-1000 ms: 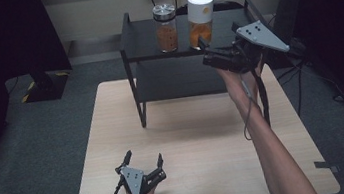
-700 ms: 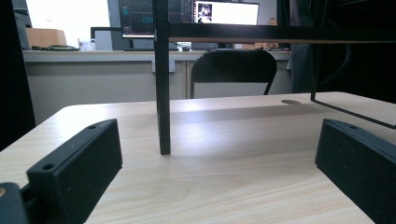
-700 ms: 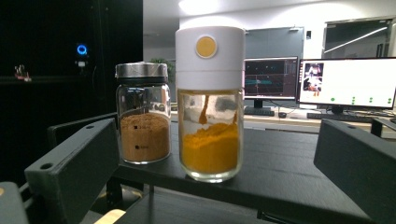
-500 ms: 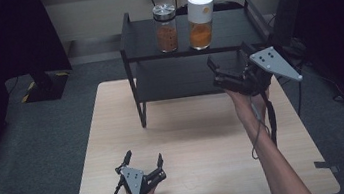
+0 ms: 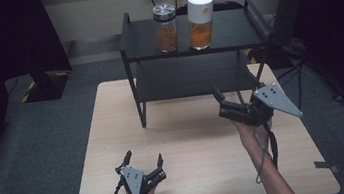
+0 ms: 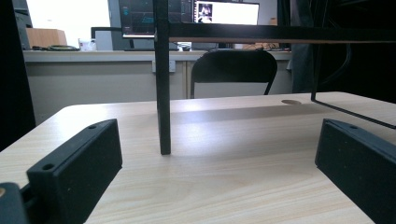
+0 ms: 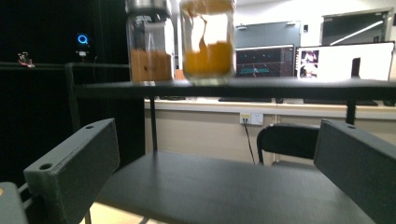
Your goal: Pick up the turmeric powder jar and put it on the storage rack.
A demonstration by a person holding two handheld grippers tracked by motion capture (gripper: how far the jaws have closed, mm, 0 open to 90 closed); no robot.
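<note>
While my right tool [image 5: 225, 101] hangs in the air in front of the black shelf rack [image 5: 133, 46], its jaws stand spread wide with nothing between them, pointed toward the rack's lower shelf [image 7: 224, 186]. Looking along those jaws in the right gripper view, I see the two jars up on the top shelf [image 5: 232, 31]: the jar with the metal lid [image 5: 166, 28], holding brownish powder, and just beside it the jar with the white lid [image 5: 199, 20], holding orange powder. Both stand upright near the middle of that shelf, close together, though I cannot tell whether they touch. They are well apart from my right tool, above and beyond it. My left tool [image 5: 143, 162] rests low at the near edge of the surface [image 5: 191, 145], released as well, its jaws parted and empty. Along those jaws, in the left gripper view, one black leg of the rack [image 6: 162, 93] stands on the pale wood ahead, and a dark chair [image 6: 233, 70] shows beyond the far edge.
</note>
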